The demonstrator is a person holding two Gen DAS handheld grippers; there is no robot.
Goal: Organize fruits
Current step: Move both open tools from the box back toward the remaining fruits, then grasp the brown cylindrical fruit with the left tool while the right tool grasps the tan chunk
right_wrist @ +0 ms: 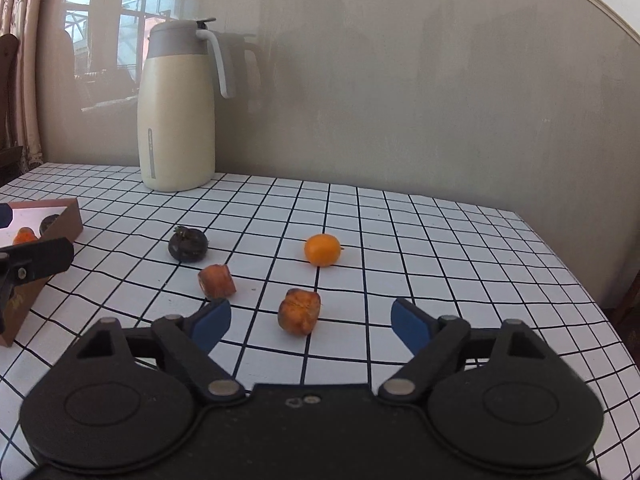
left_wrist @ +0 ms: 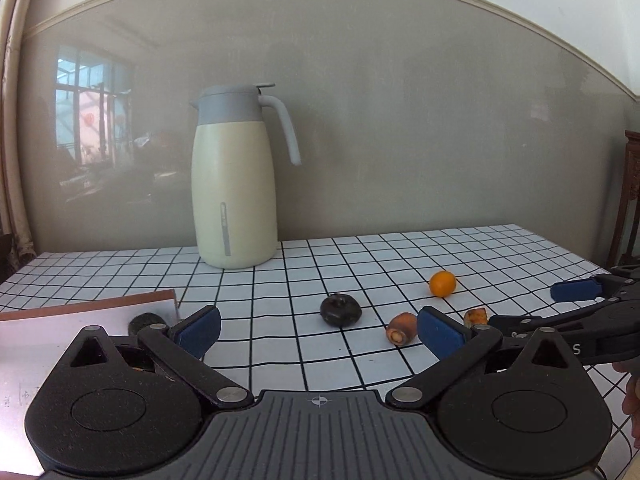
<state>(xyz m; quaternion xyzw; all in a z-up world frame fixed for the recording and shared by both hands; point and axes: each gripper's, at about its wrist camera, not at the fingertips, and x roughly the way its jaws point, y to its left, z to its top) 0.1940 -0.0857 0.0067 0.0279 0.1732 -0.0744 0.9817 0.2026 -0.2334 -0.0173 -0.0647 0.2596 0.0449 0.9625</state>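
Right wrist view: we find two fruits already in the box (right_wrist: 60,220) at nine o'clock; four remain on the cloth. Right gripper (right_wrist: 310,320) gapes empty around the squarish fruit (right_wrist: 299,311); left gripper (left_wrist: 318,326) likewise empty.

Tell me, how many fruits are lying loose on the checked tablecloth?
4: a dark fruit, a bright orange one, and two brownish-orange ones nearer the camera. More lie in the box; some may be hidden.

Smooth matt cream jug (right_wrist: 176,120), glossy grid-printed tablecloth (right_wrist: 440,240), matt black plastic tool (right_wrist: 310,322) with blue pads.
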